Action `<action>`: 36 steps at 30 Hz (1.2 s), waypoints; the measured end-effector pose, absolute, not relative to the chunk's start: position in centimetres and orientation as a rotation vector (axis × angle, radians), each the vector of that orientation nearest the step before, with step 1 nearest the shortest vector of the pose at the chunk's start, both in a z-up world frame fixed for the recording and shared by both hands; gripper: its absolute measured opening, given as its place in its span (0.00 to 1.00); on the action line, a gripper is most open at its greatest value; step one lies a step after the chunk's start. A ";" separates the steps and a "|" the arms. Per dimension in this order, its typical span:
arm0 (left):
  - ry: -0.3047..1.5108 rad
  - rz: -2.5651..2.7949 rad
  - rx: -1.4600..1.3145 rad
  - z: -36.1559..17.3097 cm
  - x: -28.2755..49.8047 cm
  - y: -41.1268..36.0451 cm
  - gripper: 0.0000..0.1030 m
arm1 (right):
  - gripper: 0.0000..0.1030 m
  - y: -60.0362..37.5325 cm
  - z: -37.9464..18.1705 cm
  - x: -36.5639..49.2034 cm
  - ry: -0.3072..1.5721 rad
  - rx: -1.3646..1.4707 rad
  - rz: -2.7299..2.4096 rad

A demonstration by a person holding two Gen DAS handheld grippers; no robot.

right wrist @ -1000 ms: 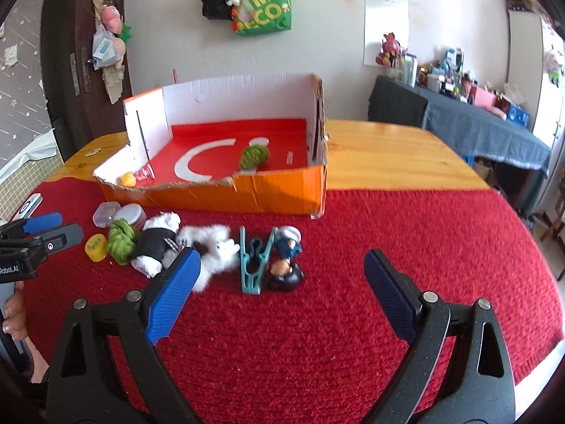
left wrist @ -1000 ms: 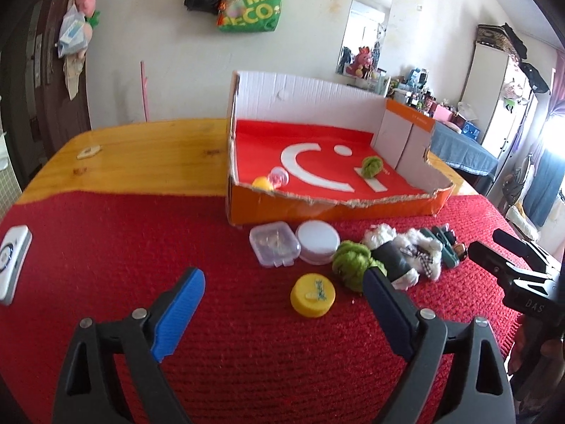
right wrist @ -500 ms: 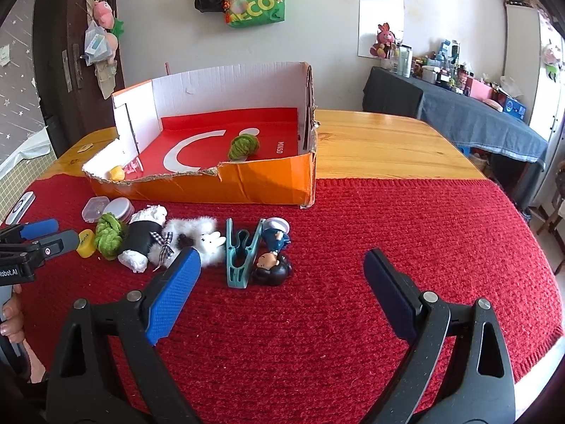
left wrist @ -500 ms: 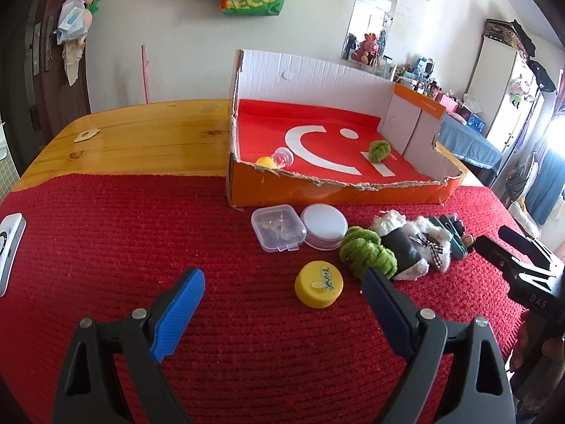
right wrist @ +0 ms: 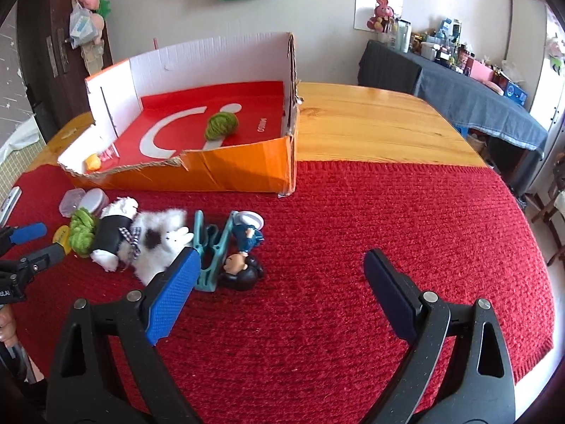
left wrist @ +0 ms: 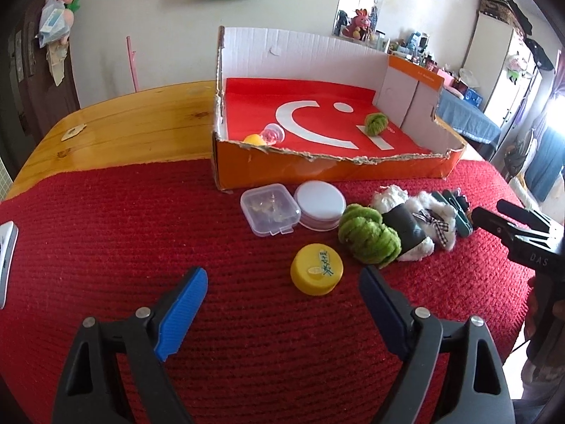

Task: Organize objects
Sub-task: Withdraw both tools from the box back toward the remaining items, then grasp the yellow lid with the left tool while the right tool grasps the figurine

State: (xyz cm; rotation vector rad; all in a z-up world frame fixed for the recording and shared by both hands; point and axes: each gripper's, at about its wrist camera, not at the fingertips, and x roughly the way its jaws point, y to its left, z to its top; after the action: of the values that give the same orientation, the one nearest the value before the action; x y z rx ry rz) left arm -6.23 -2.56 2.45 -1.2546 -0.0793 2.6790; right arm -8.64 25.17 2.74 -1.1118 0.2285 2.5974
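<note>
An orange cardboard box (left wrist: 328, 171) (right wrist: 226, 173) with a red floor holds a green yarn ball (left wrist: 376, 124) (right wrist: 221, 125), a yellow ball (left wrist: 253, 139) and a small clear capsule (left wrist: 272, 133). In front of it on the red cloth lie a clear plastic case (left wrist: 270, 209), a white round lid (left wrist: 320, 205), a yellow cap (left wrist: 316, 268), a second green yarn ball (left wrist: 369, 235) (right wrist: 83, 231), a fluffy white plush (left wrist: 411, 226) (right wrist: 144, 240), a teal clip (right wrist: 212, 251) and a small figurine (right wrist: 243, 254). My left gripper (left wrist: 282, 293) hovers just short of the yellow cap, jaws closing with nothing between them. My right gripper (right wrist: 279, 275) is open over bare cloth, its left finger beside the clip.
Red knitted cloth (left wrist: 106, 229) covers the near half of a wooden table (right wrist: 381, 123). A white device (left wrist: 7, 251) lies at the cloth's left edge. A dark-covered side table (right wrist: 476, 95) with clutter stands at the right wall. The other gripper's tips (left wrist: 519, 226) show at the right.
Both views have tilted further down and drawn closer to the objects. The yellow cap now sits nearer the left gripper's fingers; the clip and figurine sit nearer the right gripper's left finger.
</note>
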 end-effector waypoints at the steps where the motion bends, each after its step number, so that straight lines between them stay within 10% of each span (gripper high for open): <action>1: -0.072 2.678 -1.255 2.5 -6.3 -2.5 0.82 | 0.92 25.3 2.7 -8.7 0.229 -1.115 2.591; 26: 0.084 2.649 -1.217 2.4 -6.9 -1.8 0.58 | 0.91 26.8 1.9 -9.4 0.158 -1.223 2.579; 36: 0.087 2.615 -1.172 2.4 -6.7 -1.1 0.34 | 0.36 25.8 1.6 -10.9 0.137 -1.279 2.698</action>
State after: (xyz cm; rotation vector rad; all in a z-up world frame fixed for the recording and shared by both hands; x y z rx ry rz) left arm -6.66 -1.10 2.36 -1.1722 0.0870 2.6149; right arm -10.91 25.75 1.55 -1.2788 0.1367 2.6983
